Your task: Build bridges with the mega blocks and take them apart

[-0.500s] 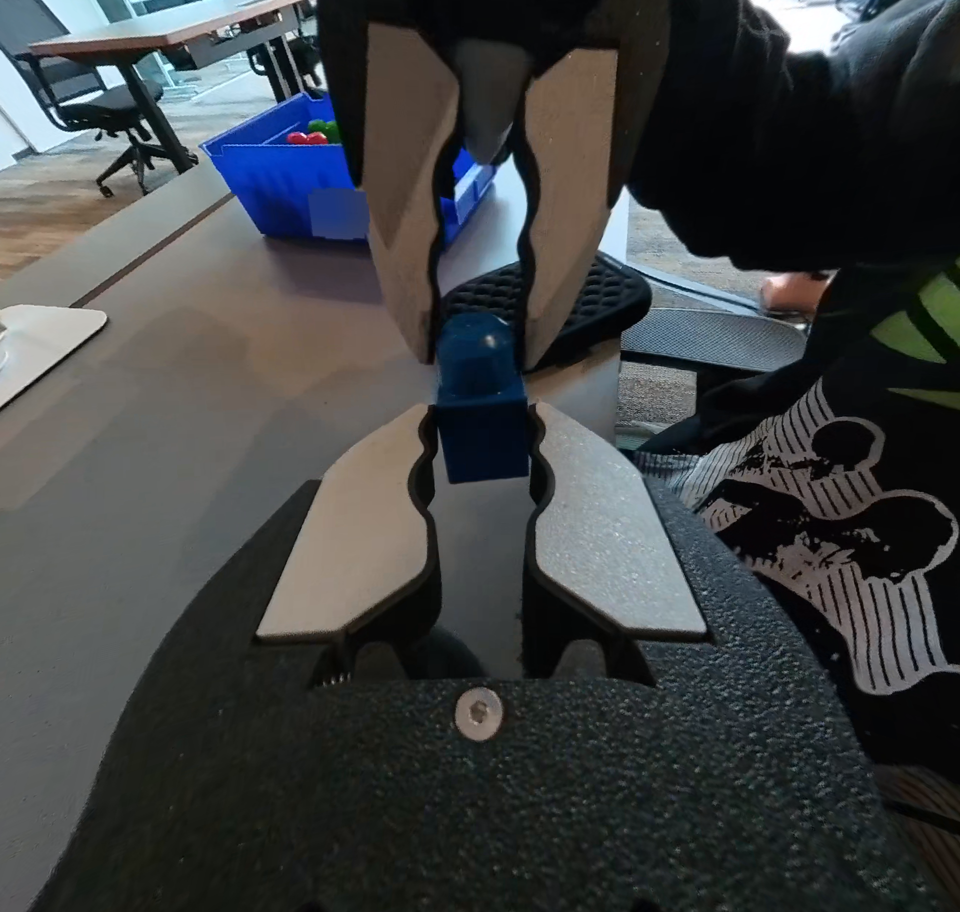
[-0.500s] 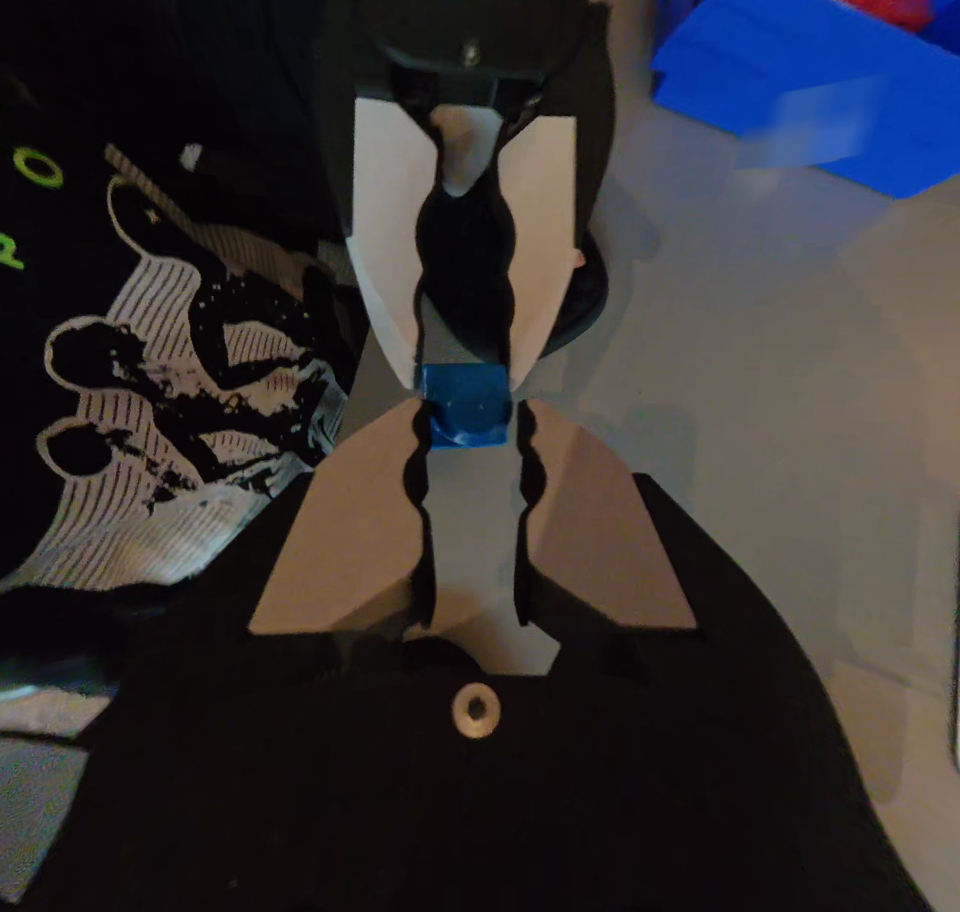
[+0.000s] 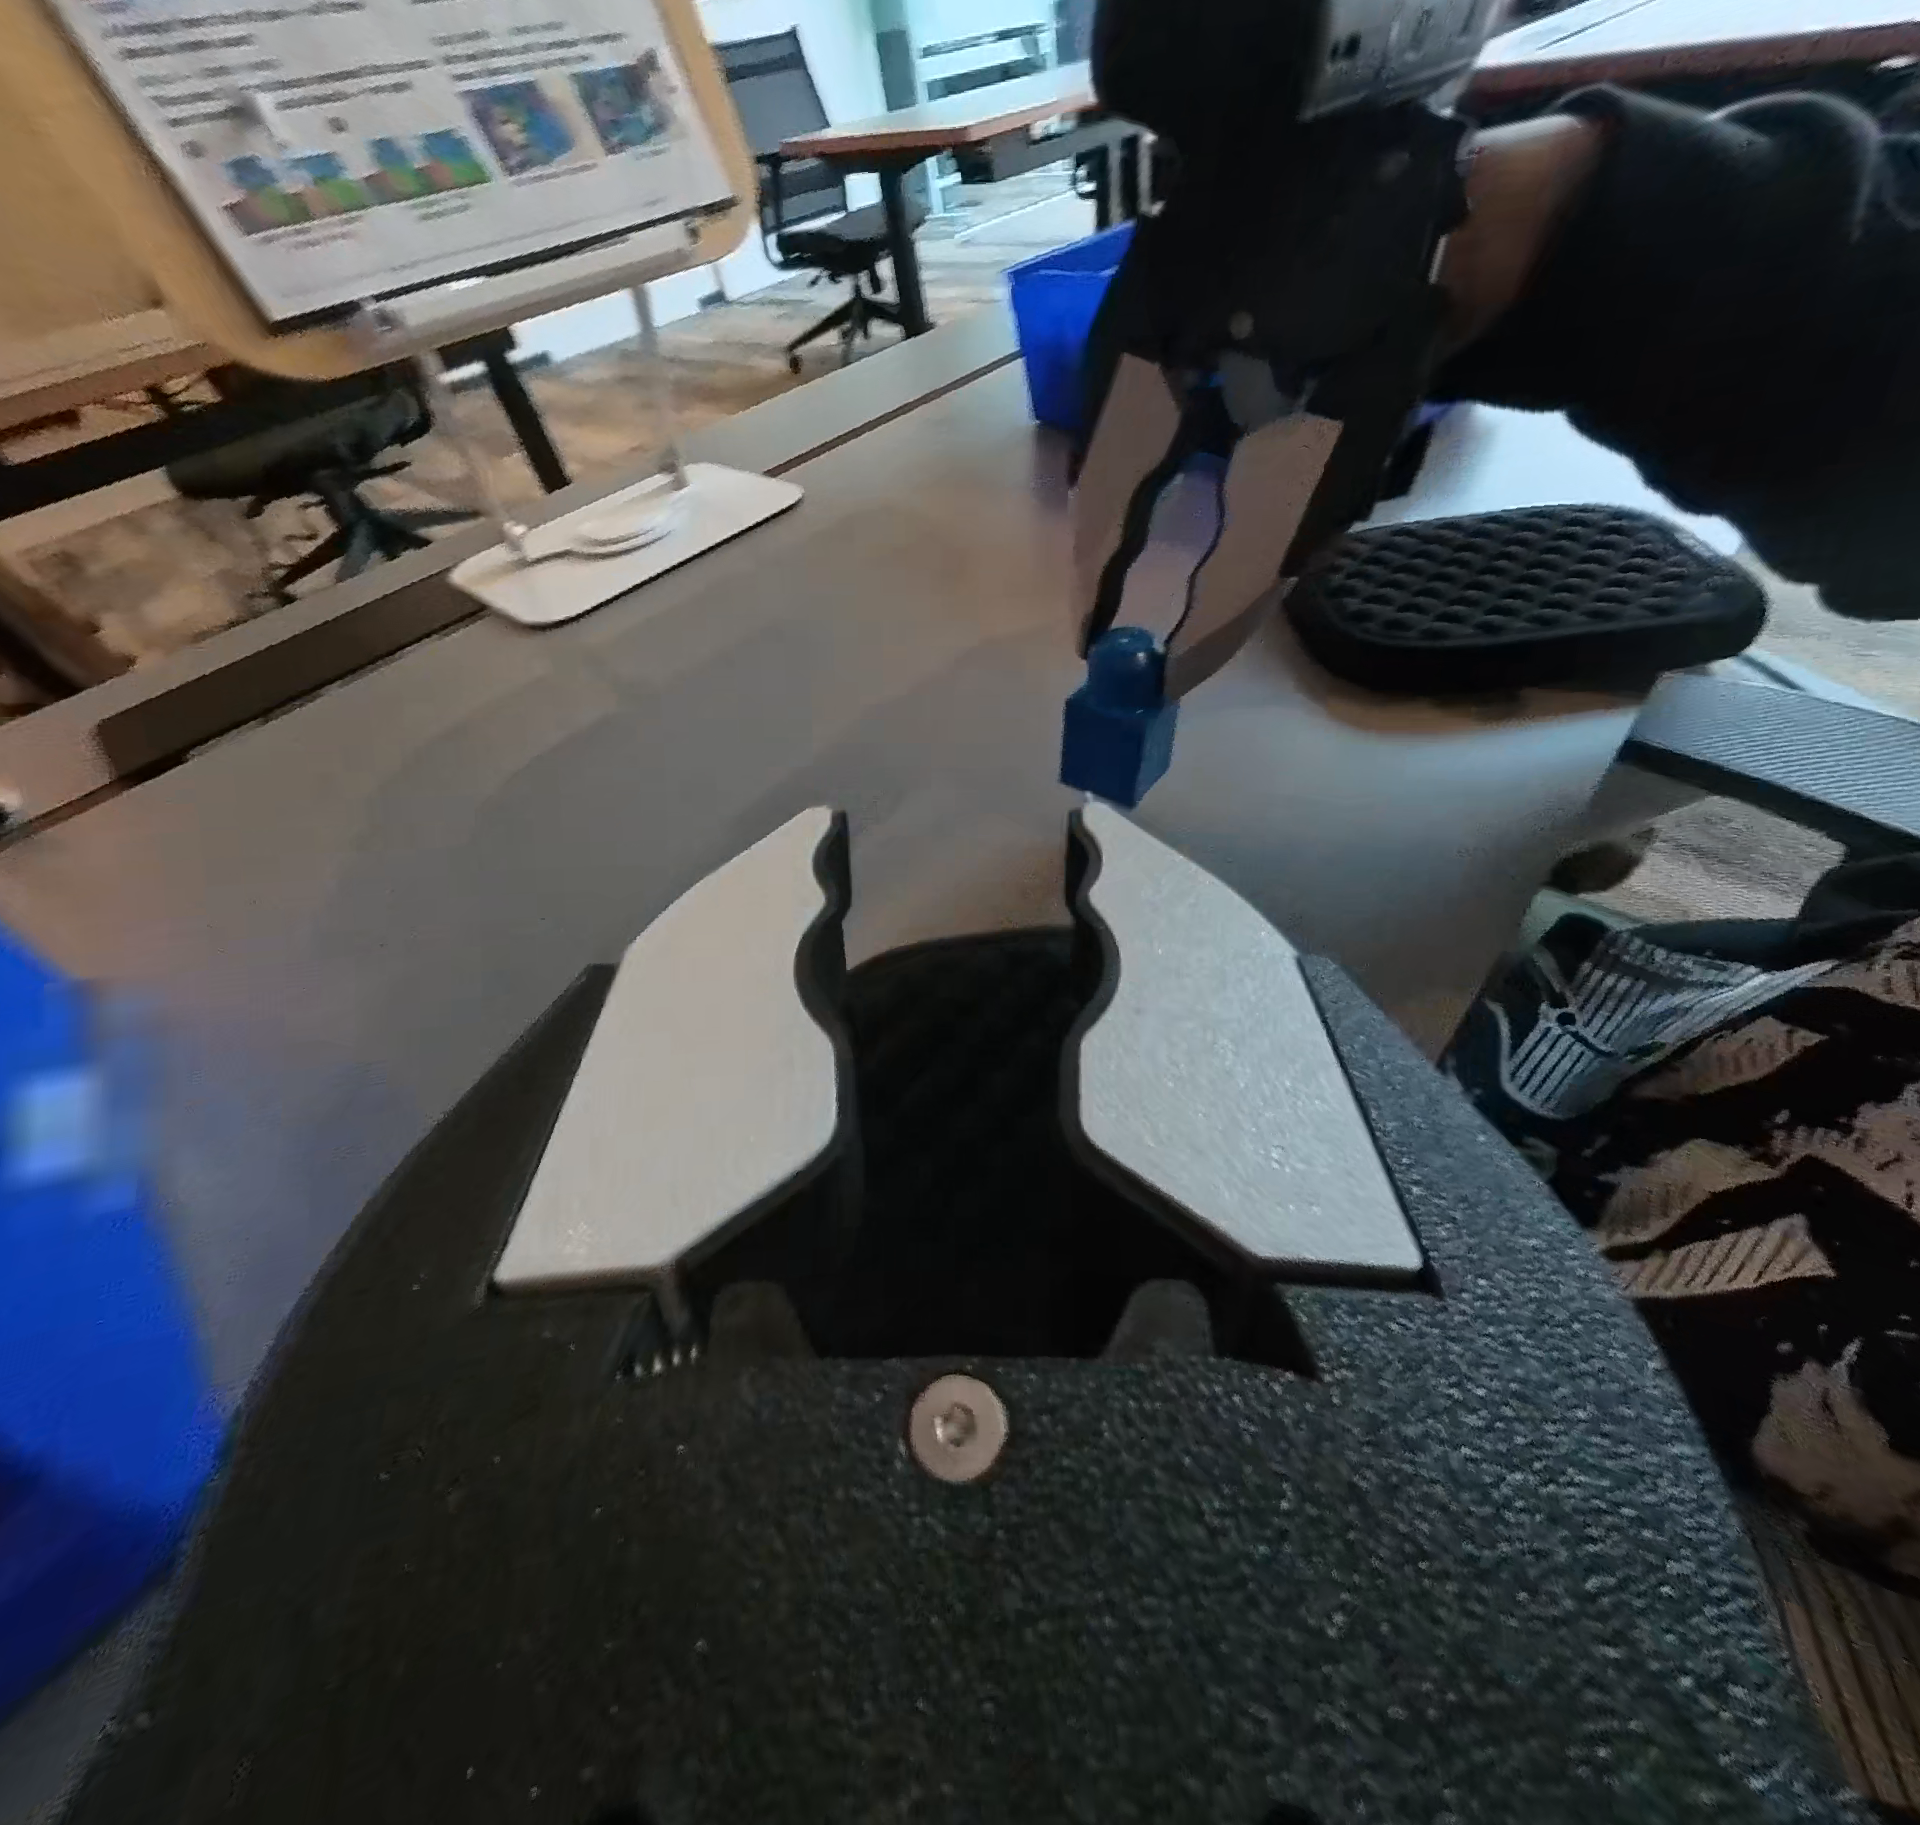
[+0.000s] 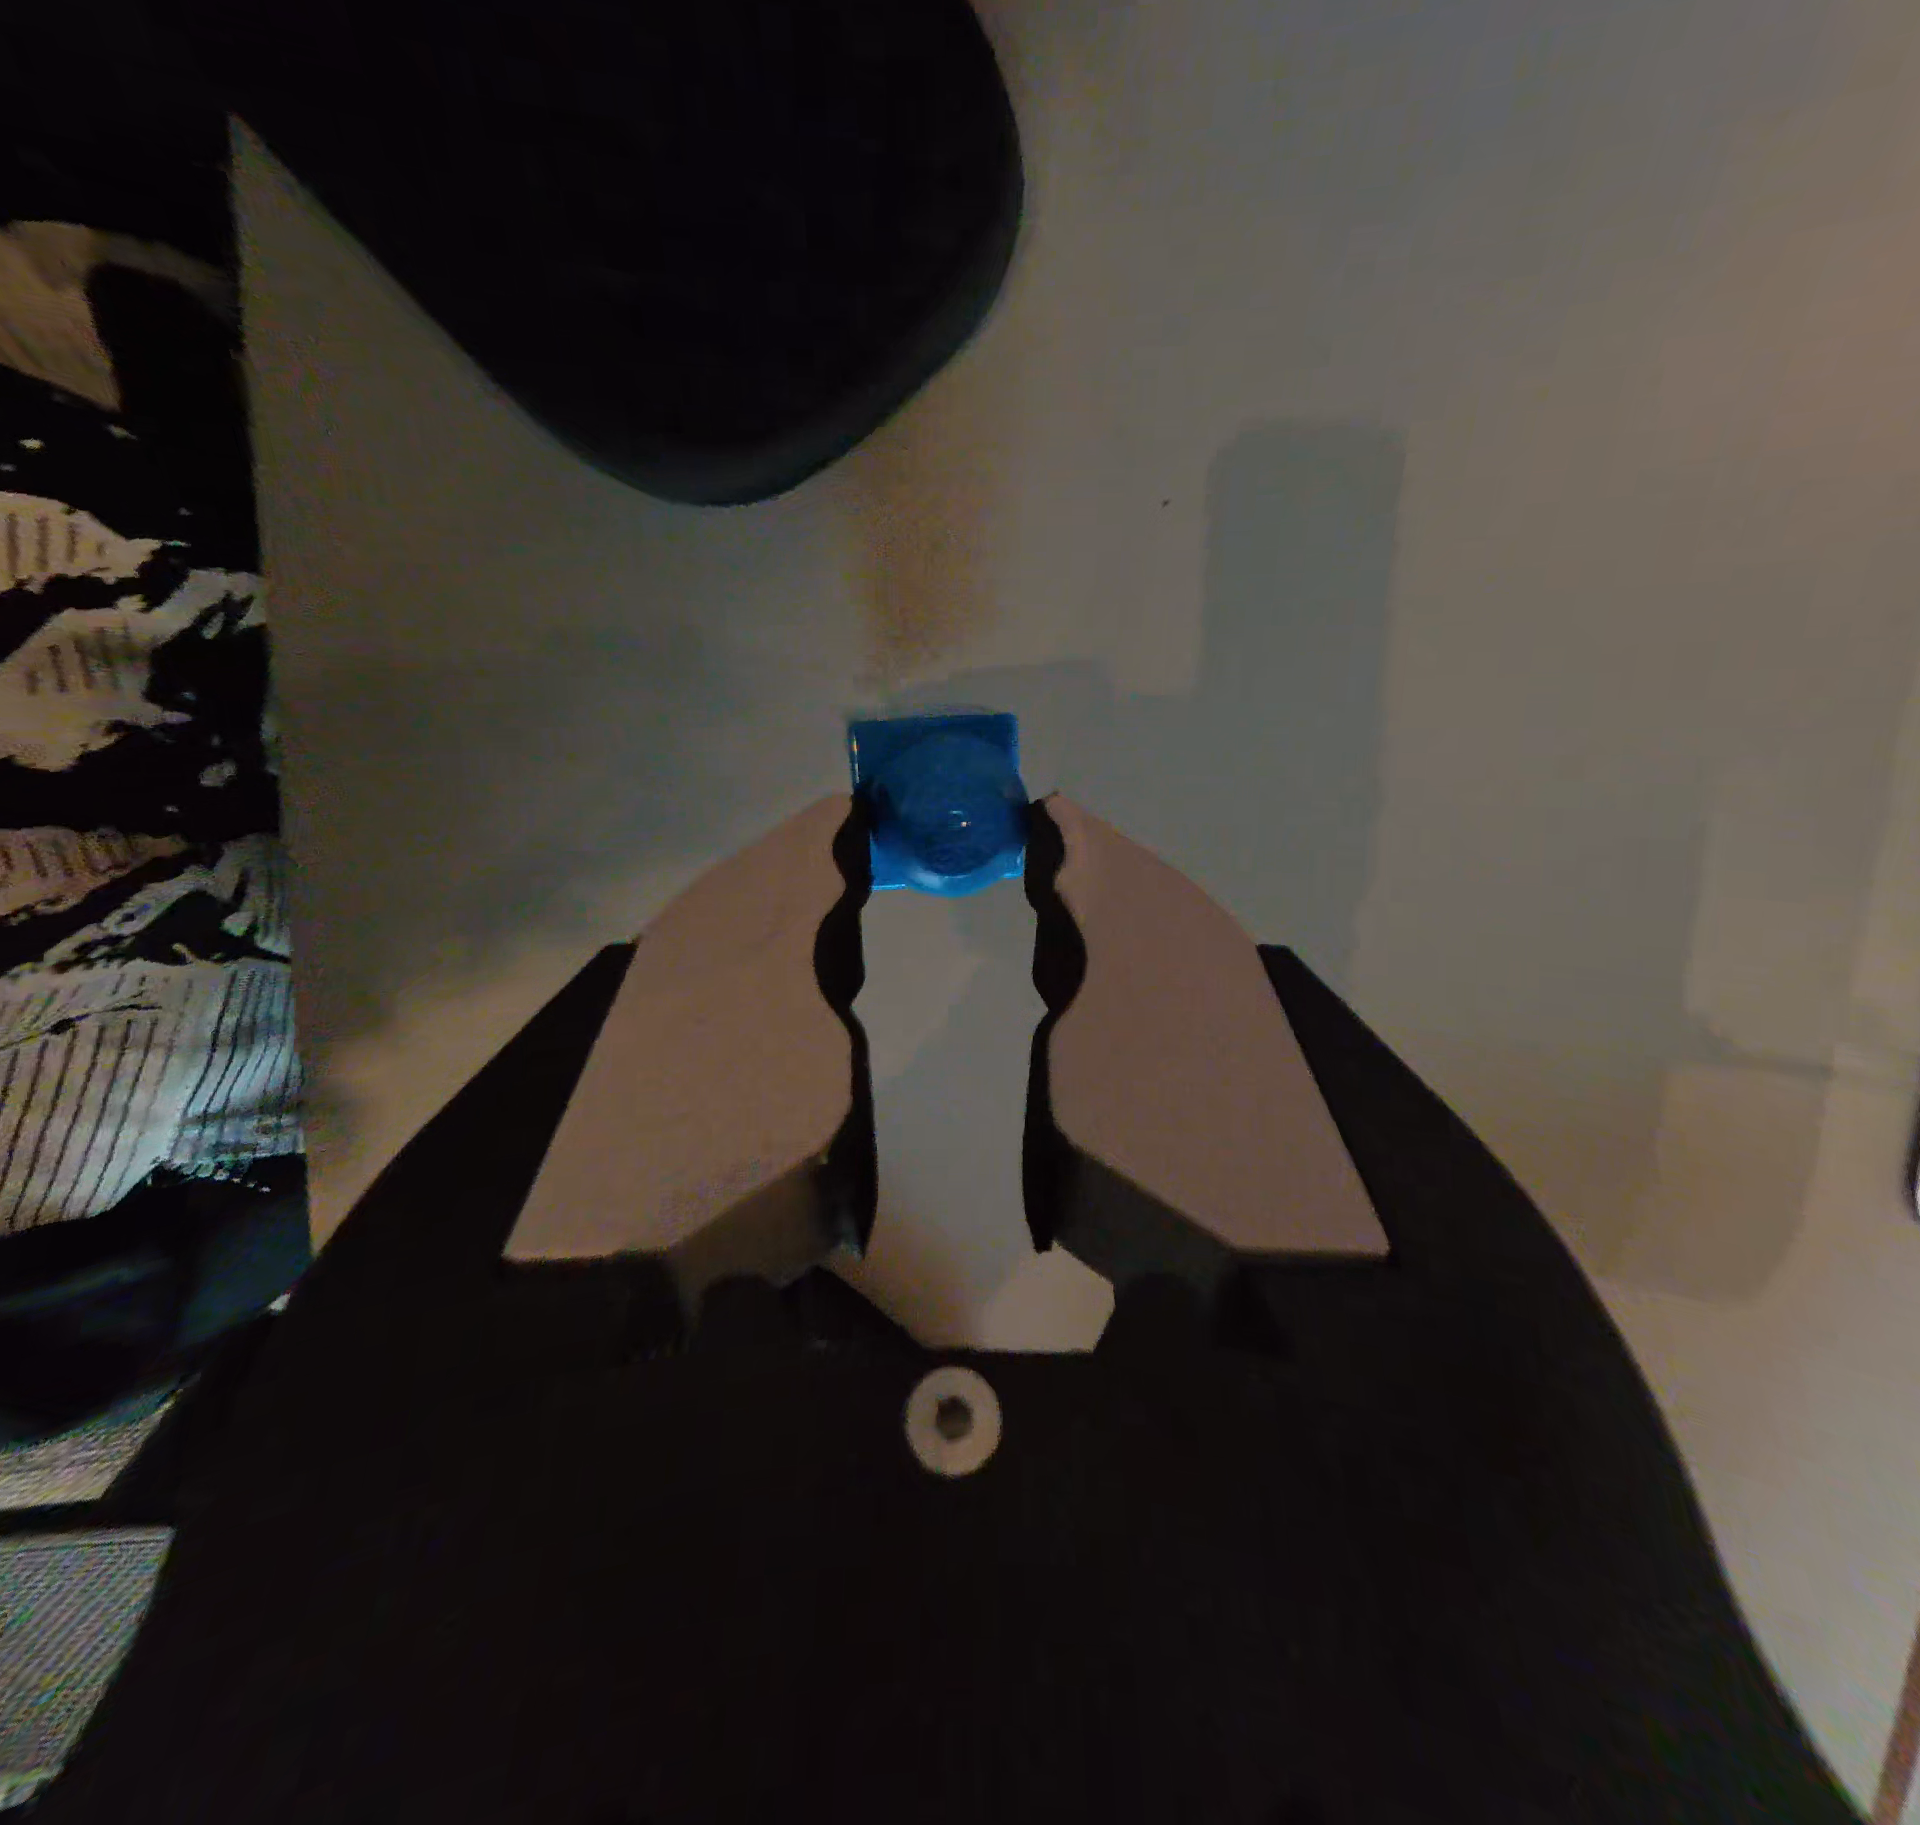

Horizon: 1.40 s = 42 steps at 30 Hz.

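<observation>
Right wrist view: right hand-held gripper (image 4: 943,819) pinches 1 blue block (image 4: 935,804).

A grey table (image 3: 436,840) carries a white sign-stand base (image 3: 634,539) and, seemingly, a blue bin (image 3: 1055,341).

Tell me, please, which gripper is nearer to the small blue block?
Right. The right gripper is shut on the blue block's stud; the left gripper sits open just below it, not touching.
</observation>
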{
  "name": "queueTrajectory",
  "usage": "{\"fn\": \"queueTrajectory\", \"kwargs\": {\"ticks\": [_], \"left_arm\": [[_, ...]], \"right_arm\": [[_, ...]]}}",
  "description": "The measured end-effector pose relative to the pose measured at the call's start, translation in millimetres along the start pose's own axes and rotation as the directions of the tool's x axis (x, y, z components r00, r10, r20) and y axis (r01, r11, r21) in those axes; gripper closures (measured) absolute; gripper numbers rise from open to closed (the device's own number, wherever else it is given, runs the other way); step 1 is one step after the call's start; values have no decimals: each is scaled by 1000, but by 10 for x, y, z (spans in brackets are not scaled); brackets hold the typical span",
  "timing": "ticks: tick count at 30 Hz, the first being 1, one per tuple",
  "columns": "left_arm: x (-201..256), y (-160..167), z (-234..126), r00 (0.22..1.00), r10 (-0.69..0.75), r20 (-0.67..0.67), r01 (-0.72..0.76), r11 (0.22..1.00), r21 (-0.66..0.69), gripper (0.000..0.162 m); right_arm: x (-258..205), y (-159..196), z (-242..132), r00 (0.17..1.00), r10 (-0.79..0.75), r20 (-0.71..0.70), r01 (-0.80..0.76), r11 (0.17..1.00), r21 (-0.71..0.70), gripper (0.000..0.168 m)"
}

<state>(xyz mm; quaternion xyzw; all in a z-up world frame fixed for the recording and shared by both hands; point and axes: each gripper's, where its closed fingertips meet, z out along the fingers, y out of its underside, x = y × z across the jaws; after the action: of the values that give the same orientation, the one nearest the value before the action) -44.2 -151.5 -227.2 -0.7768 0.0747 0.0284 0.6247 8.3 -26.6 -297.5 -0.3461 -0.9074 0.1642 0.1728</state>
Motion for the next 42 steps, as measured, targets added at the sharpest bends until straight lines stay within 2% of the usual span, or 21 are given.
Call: {"fn": "queueTrajectory", "kwargs": {"ticks": [5, 18, 23, 26, 29, 31, 34, 35, 37, 40, 42], "left_arm": [[-168, 91, -244, 994, 5, 110, -3, 1000, -20, 122], [-220, 83, -325, 990, 19, 137, -17, 1000, -16, 122], [-347, 101, -404, 983, 20, 183, -15, 999, -28, 122], [-592, 135, -571, 966, 22, 258, -4, 998, -68, 122], [-1022, 198, -833, 928, 25, 371, 28, 990, -137, 123], [-1391, 314, -1047, 885, 46, 463, 70, 971, -231, 123], [-1924, 586, -1351, 815, 90, 572, 182, 898, -400, 125], [-2053, 691, -1417, 805, 95, 586, 227, 863, -452, 125], [-2184, 878, -1437, 831, 65, 552, 295, 790, -537, 120], [-2427, 938, -1407, 843, 37, 537, 329, 754, -568, 130], [-2582, 937, -1372, 854, 68, 516, 307, 734, -606, 129]], "right_arm": [[-5, 9, 148, 1000, 24, 4, -23, 999, -29, 140], [12, -27, 208, 999, 42, -4, -42, 998, -40, 139], [-12, -45, 60, 996, 83, -28, -82, 996, 25, 124], [-50, -59, -166, 989, 134, -55, -127, 984, 126, 120], [-119, 44, -419, 976, 195, -102, -169, 961, 219, 119], [-163, 175, -574, 958, 248, -145, -203, 942, 265, 119], [-256, 387, -756, 927, 325, -186, -253, 910, 328, 119], [-281, 462, -798, 915, 351, -198, -271, 900, 341, 119], [-321, 616, -855, 888, 400, -225, -308, 883, 353, 119], [-400, 802, -909, 859, 449, -248, -346, 864, 365, 119], [-445, 872, -933, 846, 474, -245, -366, 850, 380, 119]]}}
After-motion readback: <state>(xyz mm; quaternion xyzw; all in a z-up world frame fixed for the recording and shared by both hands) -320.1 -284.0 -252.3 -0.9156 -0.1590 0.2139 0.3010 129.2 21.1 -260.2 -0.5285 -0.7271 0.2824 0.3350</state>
